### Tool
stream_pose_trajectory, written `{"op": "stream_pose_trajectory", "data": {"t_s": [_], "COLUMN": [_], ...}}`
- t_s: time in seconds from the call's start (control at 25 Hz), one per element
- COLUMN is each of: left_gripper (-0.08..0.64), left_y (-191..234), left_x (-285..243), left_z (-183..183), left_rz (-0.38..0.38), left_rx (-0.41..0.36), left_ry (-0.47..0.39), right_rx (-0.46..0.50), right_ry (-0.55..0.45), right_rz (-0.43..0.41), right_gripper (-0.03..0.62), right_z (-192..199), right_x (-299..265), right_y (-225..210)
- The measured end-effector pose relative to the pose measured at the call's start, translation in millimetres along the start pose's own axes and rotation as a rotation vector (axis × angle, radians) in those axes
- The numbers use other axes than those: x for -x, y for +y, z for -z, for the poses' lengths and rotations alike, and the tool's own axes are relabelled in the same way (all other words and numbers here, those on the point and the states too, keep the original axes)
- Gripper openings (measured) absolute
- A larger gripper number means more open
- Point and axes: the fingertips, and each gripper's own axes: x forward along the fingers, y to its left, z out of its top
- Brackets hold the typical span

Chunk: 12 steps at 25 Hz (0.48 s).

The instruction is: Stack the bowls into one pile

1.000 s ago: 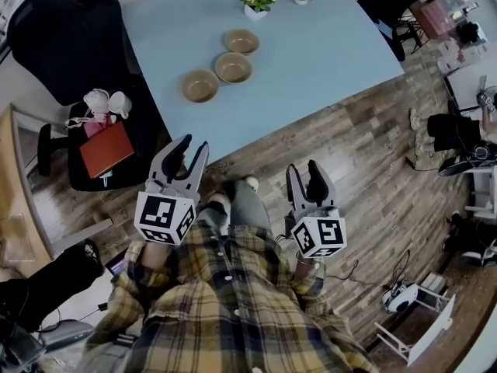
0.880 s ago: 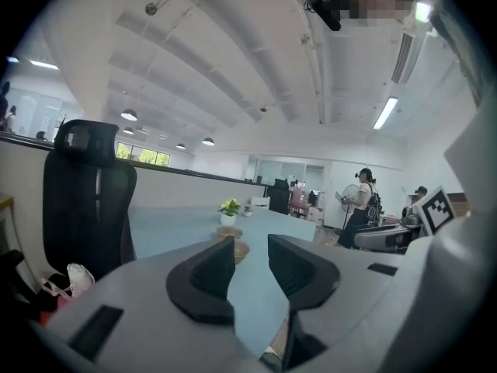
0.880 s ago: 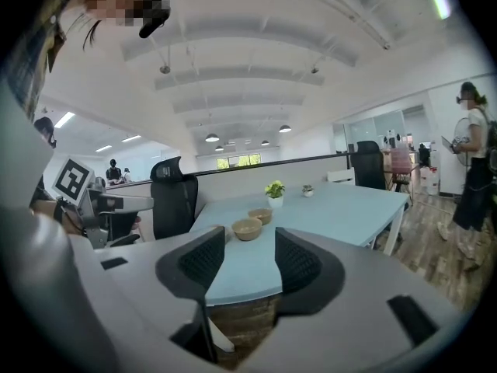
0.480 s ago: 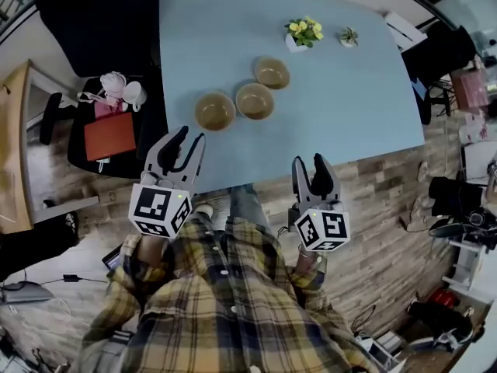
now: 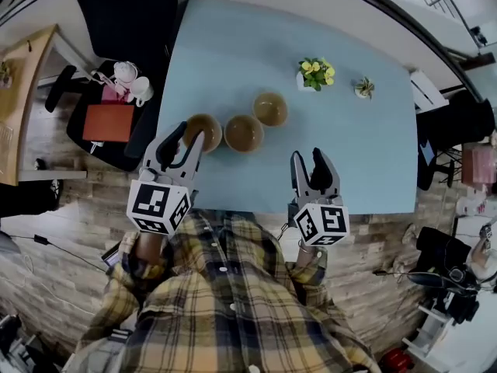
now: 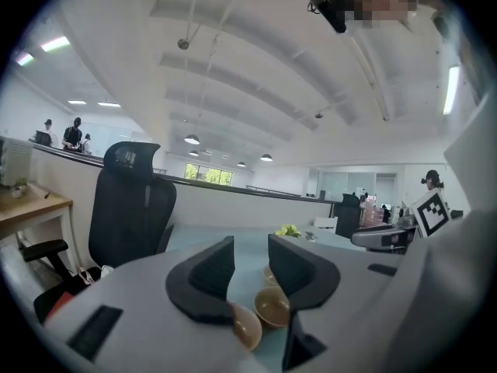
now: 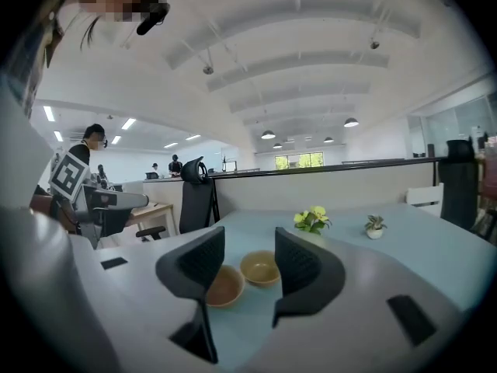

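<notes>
A pale blue table (image 5: 256,61) carries a white pot of yellow flowers (image 5: 315,72) and, just to its right, a smaller potted plant (image 5: 363,88). A black office chair (image 5: 128,14) stands off the table's left corner. Below it lie pink-and-white soft toys (image 5: 128,84) and a flat red item (image 5: 107,123). A wooden desk (image 5: 23,92) sits further left.

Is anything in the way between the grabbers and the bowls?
No, nothing I can see. The left gripper and right gripper are both open and empty. Only bare blue table lies between them and the three bowls. The flower pot stands farther back, beyond the bowls.
</notes>
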Motion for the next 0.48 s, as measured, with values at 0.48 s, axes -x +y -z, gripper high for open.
{"op": "stream_pose_trajectory", "data": {"t_s": [0.48], "left_gripper": [0.126], "left_y": [-2], "left_x": [-10], "left_z": [2], "left_rz": [-0.172], "left_rx": [0.024], "left_ry": [-0.007], "right_rx": [0.017], "right_ry": [0.04], "right_rz": [-0.192], "right_gripper": [0.186], "right_z": [1], "right_x": [-45], "right_y": [-16]}}
